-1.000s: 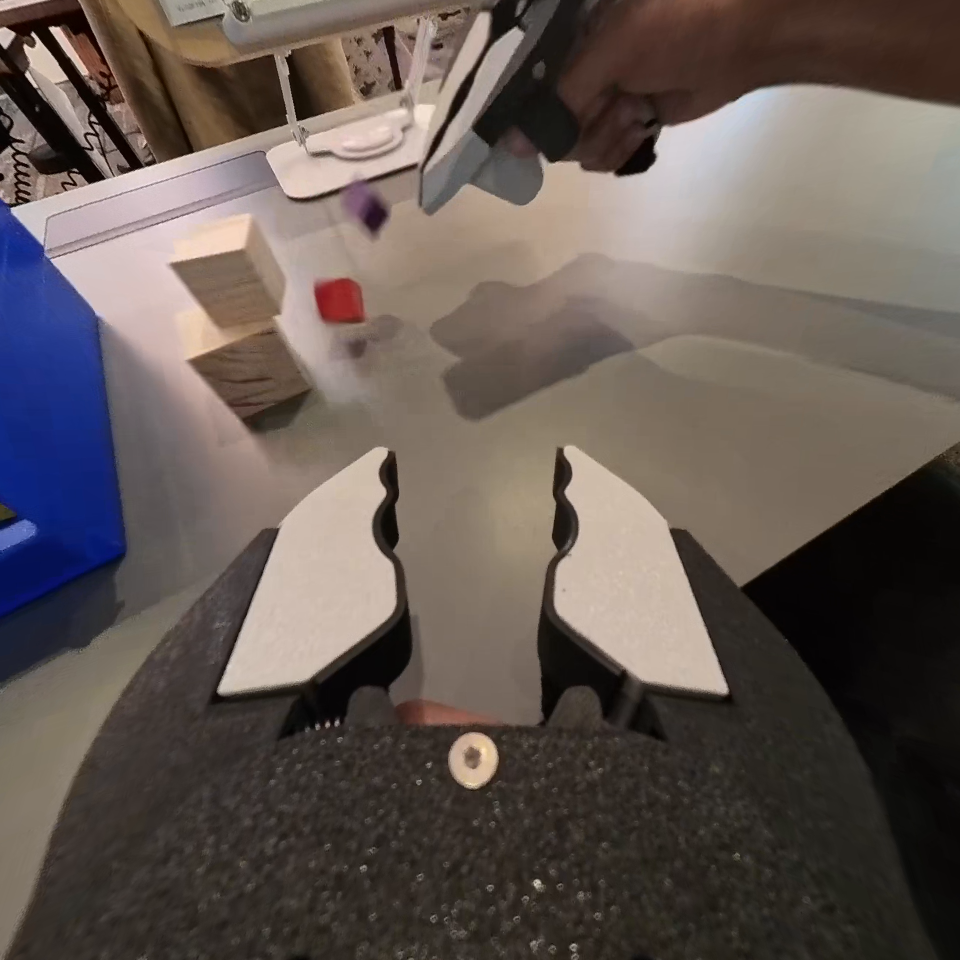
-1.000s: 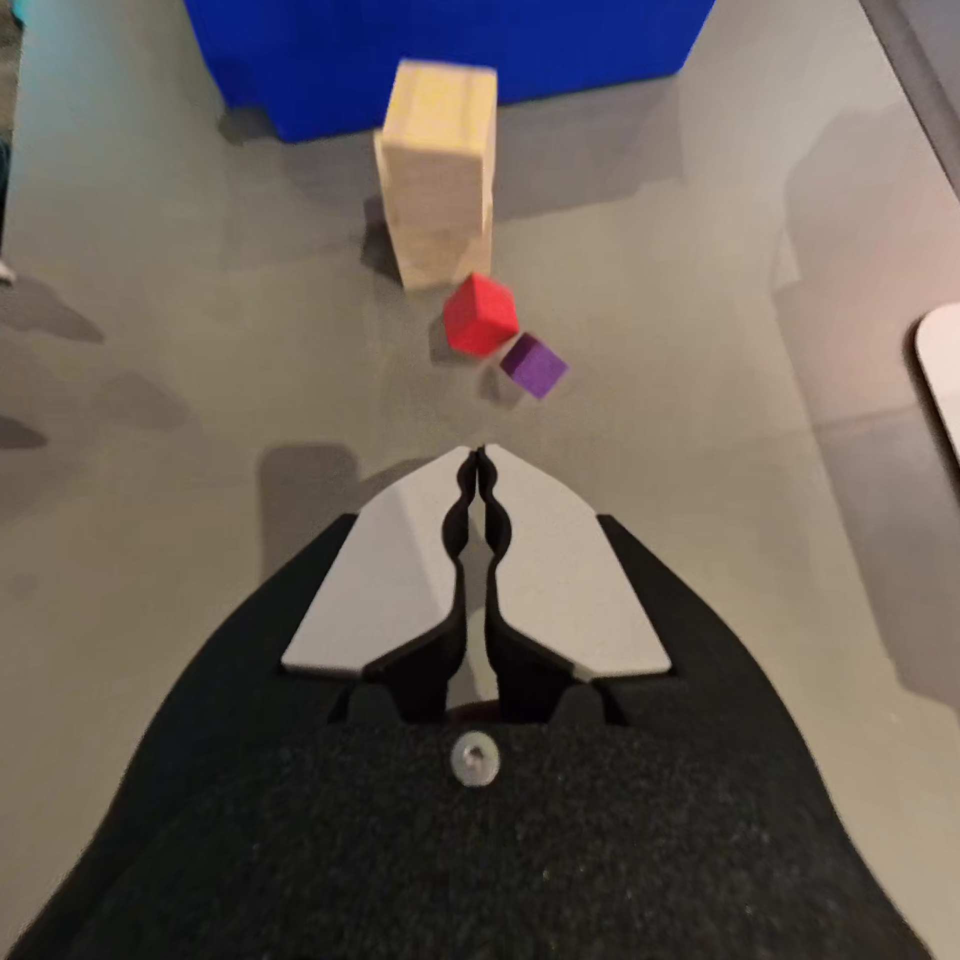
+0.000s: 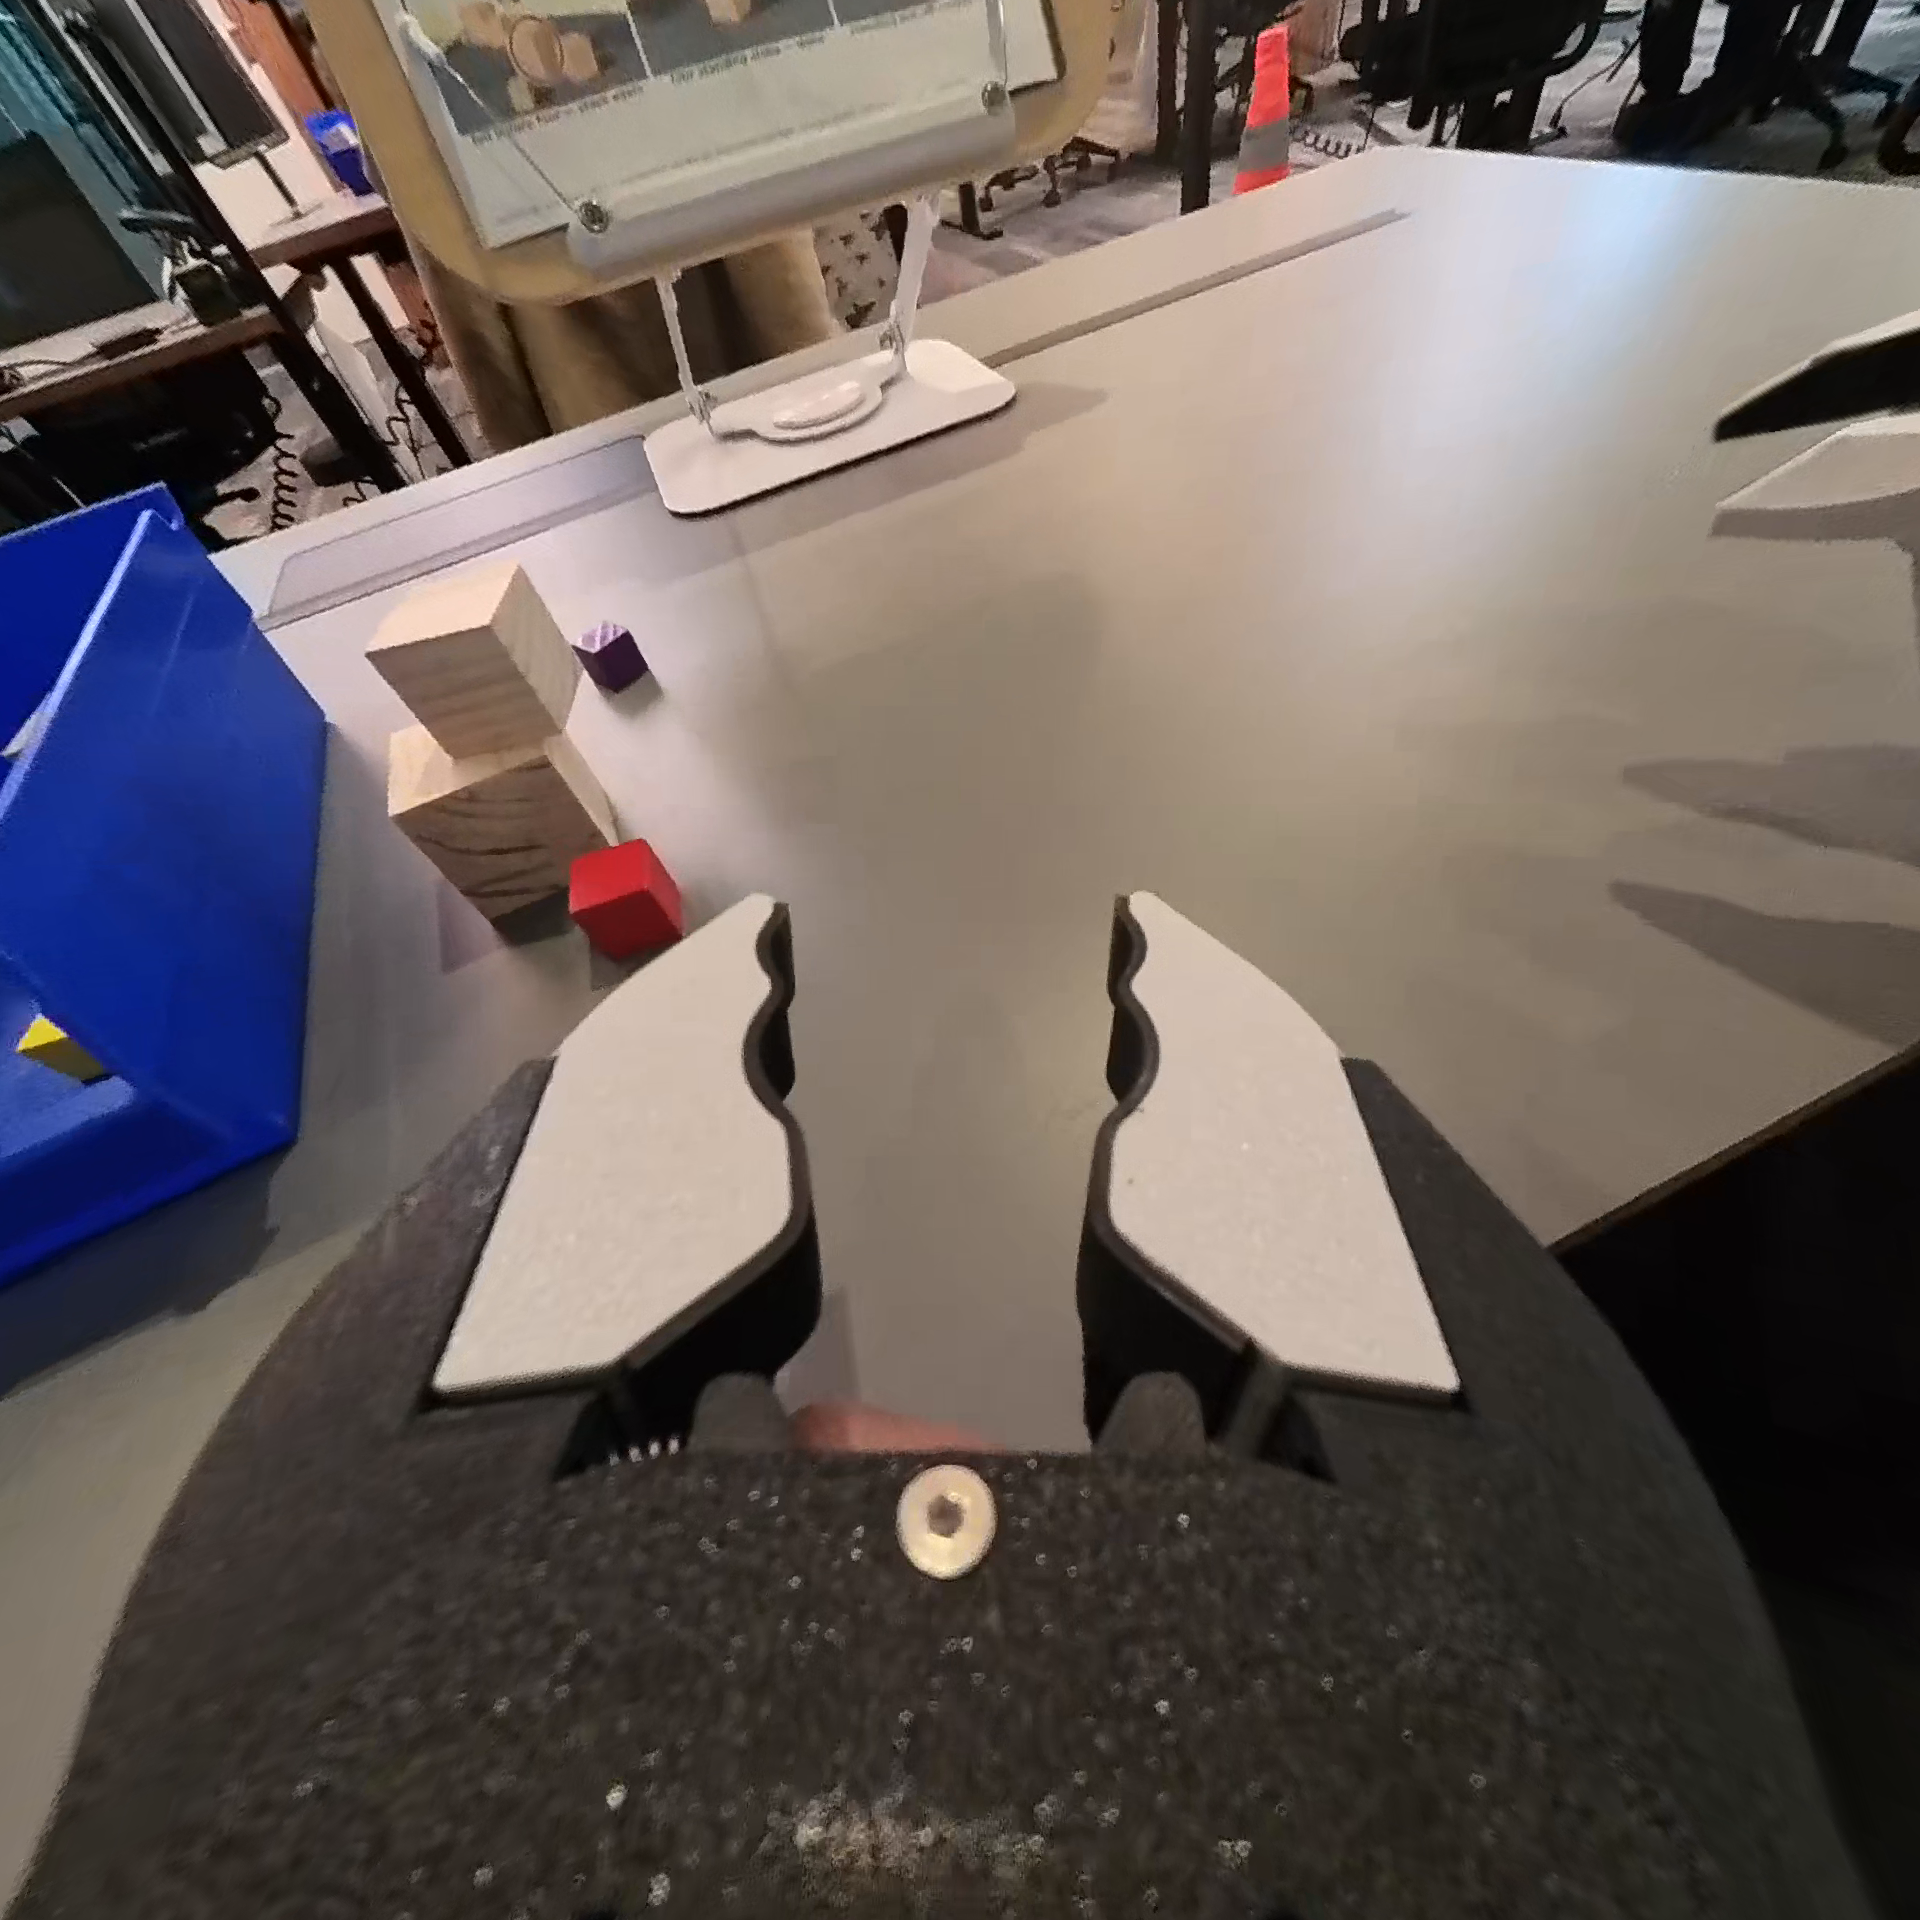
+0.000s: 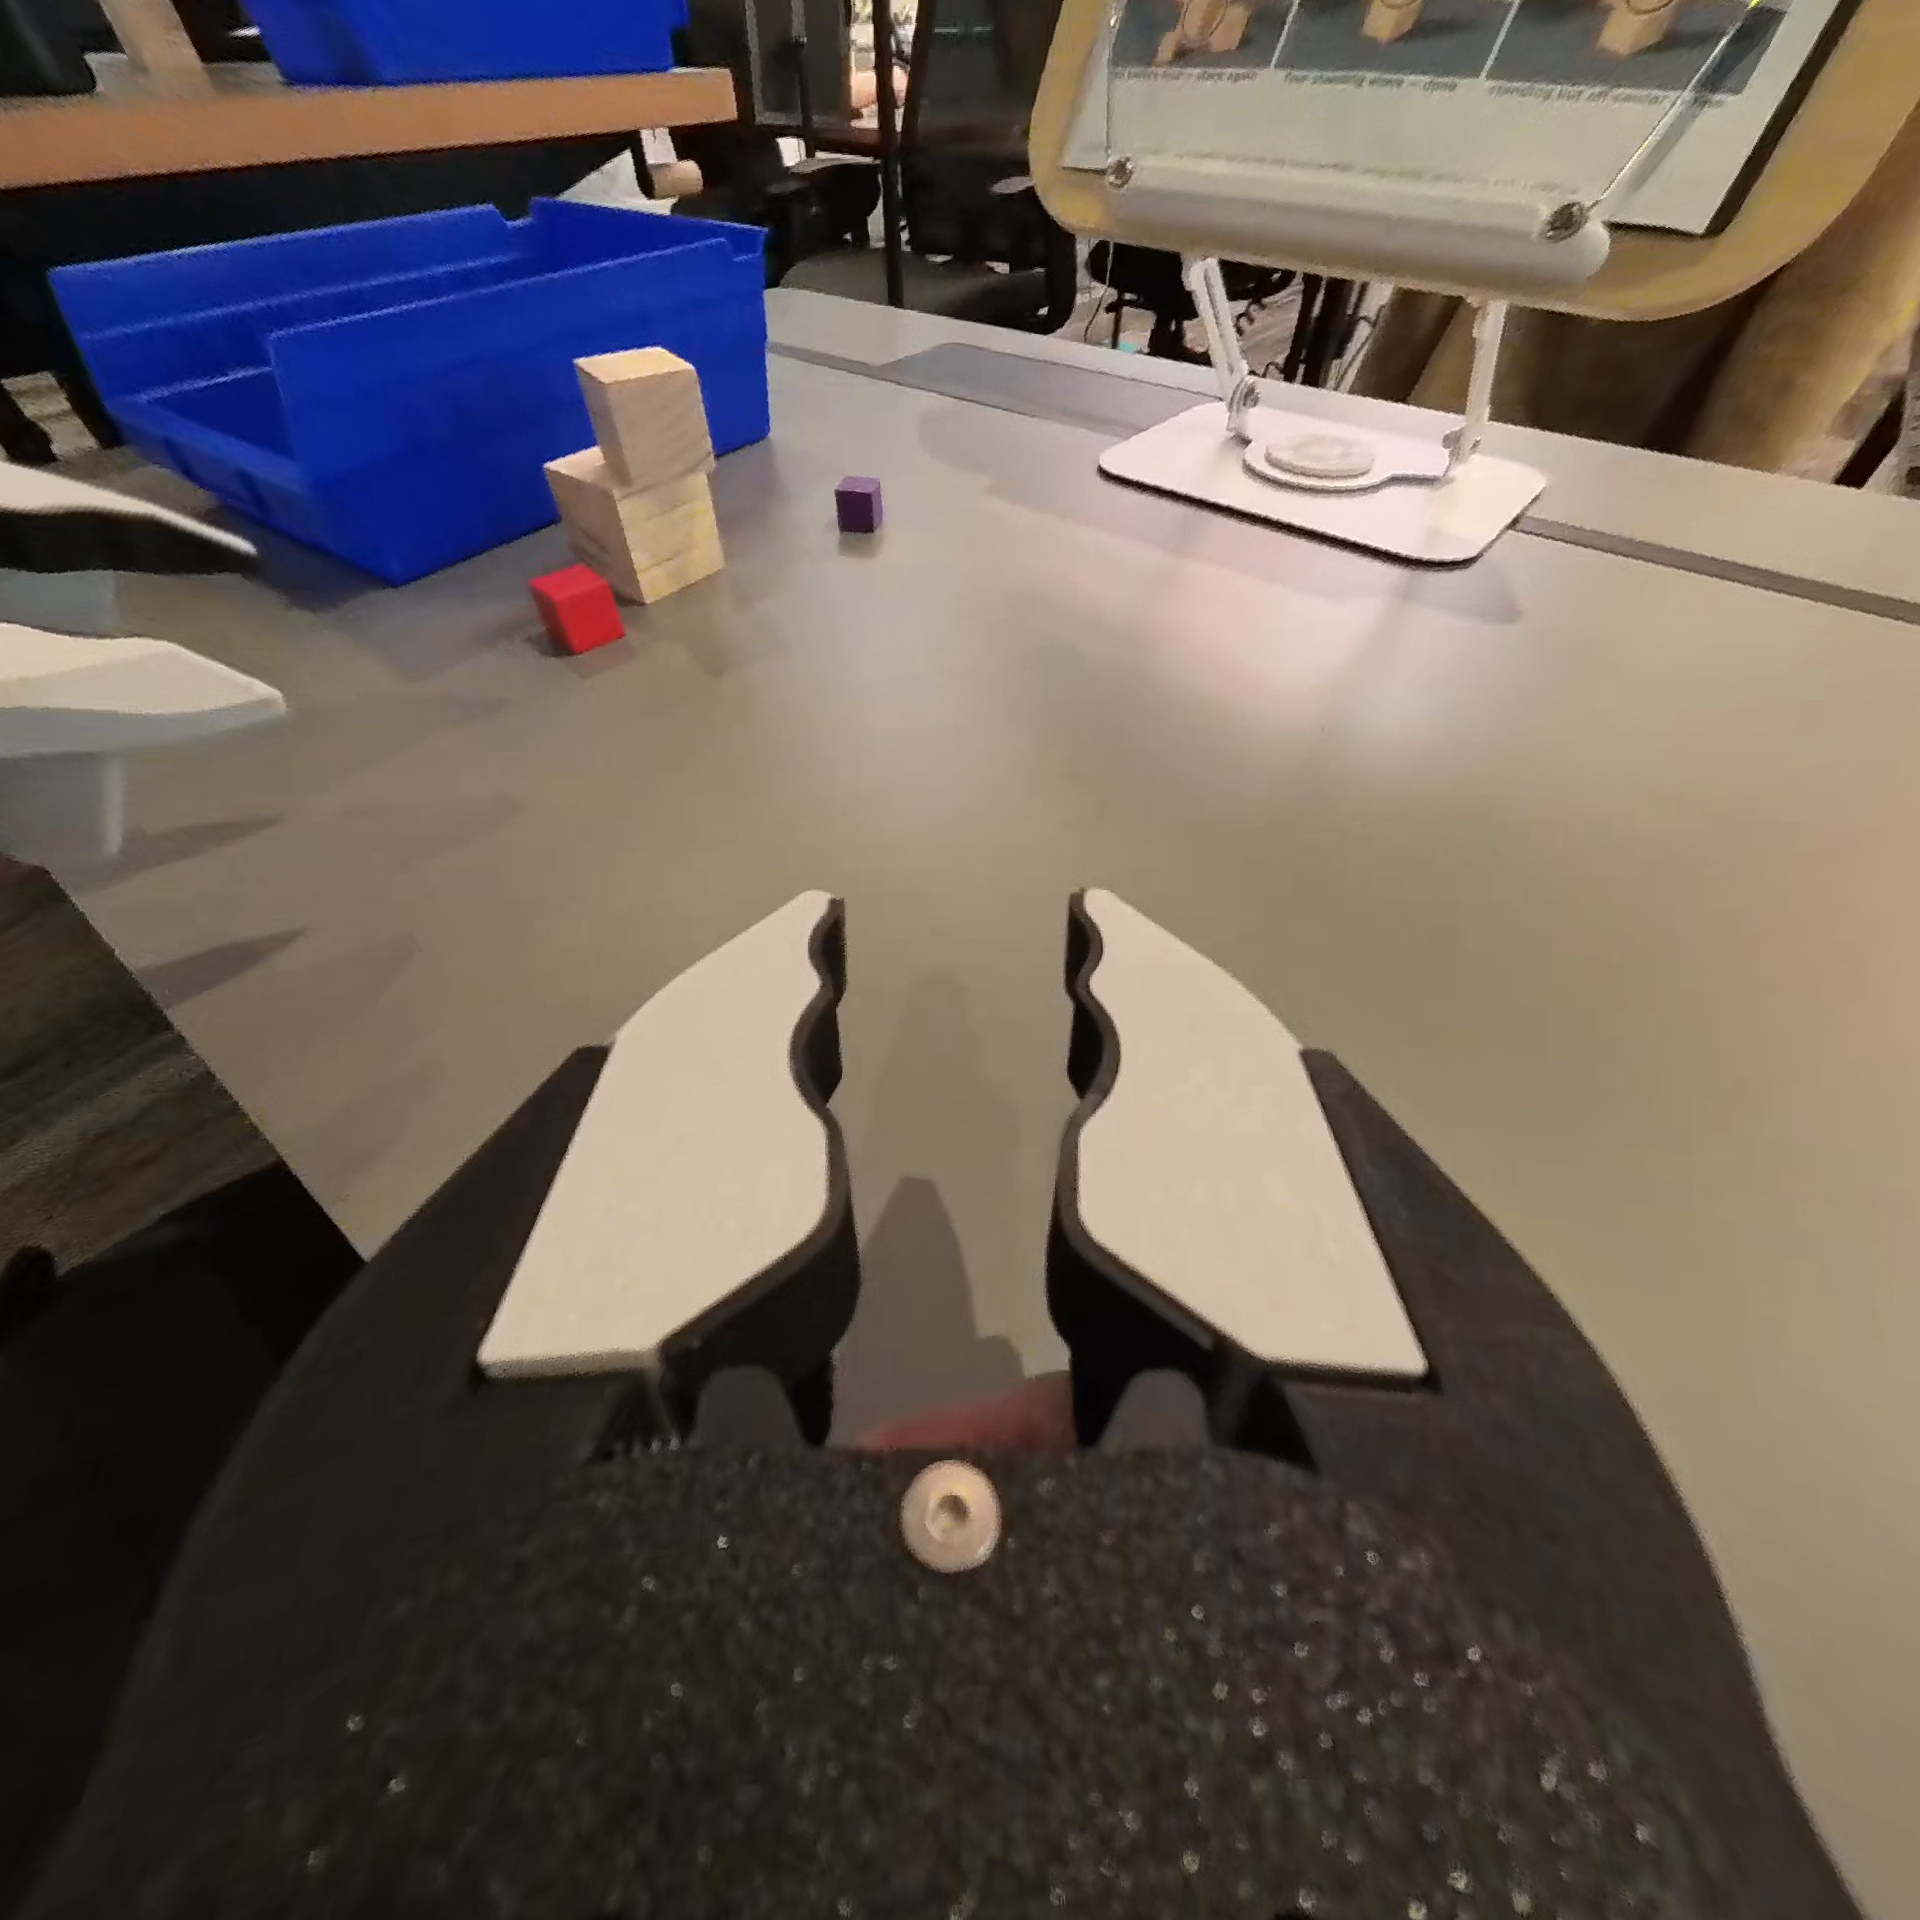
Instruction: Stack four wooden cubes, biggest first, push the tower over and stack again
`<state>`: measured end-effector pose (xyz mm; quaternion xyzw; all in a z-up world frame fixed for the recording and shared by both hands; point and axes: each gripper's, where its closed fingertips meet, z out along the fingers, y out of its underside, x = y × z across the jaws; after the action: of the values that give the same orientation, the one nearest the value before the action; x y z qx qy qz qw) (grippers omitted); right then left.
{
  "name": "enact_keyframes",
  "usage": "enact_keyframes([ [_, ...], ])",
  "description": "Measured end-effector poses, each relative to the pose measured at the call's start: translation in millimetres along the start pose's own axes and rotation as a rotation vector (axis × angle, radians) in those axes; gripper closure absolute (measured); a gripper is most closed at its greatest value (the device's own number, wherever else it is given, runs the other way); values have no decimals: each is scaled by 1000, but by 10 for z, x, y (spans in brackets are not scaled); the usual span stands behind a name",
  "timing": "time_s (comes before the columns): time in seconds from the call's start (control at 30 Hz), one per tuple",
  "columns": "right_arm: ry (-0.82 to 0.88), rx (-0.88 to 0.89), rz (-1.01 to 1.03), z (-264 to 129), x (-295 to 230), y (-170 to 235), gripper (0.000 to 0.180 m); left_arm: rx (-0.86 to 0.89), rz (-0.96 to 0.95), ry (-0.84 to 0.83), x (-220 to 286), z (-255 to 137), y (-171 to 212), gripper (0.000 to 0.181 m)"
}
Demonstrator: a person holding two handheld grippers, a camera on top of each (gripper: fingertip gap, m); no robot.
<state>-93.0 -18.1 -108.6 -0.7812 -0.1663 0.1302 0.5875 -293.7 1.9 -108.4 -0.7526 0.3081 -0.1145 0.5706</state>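
Right wrist view: we are seeing two plain cubes (image 4: 644,488) standing stacked, red cube (image 4: 578,608) and purple cube (image 4: 858,504) lying on the counter (image 4: 1351,831); both grippers' fingers (image 4: 717,1132) are spread, empty, restacking pending.

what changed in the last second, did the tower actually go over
Only partly. The red cube and purple cube, then in mid-fall, now lie on the table. The right gripper has opened and pulled back from the blocks. The two plain wooden cubes stay stacked; the left gripper stays open.
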Motion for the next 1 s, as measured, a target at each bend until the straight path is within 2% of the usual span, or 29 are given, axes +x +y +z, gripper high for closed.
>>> enact_keyframes([
  [0.3,-10,-21,-27,-9,-62,52,141,-51,12,20,83,59,96,122],
  [0.7,-23,-39,-47,5,-94,87,143,-97,-25,-38,-113,110,179,121],
  [0.83,-26,-41,-52,2,-100,94,144,-107,-13,-156,-470,274,51,119],
  [1.0,-30,-49,-54,7,-110,105,145,-209,-34,-229,-1036,815,-88,102],
])
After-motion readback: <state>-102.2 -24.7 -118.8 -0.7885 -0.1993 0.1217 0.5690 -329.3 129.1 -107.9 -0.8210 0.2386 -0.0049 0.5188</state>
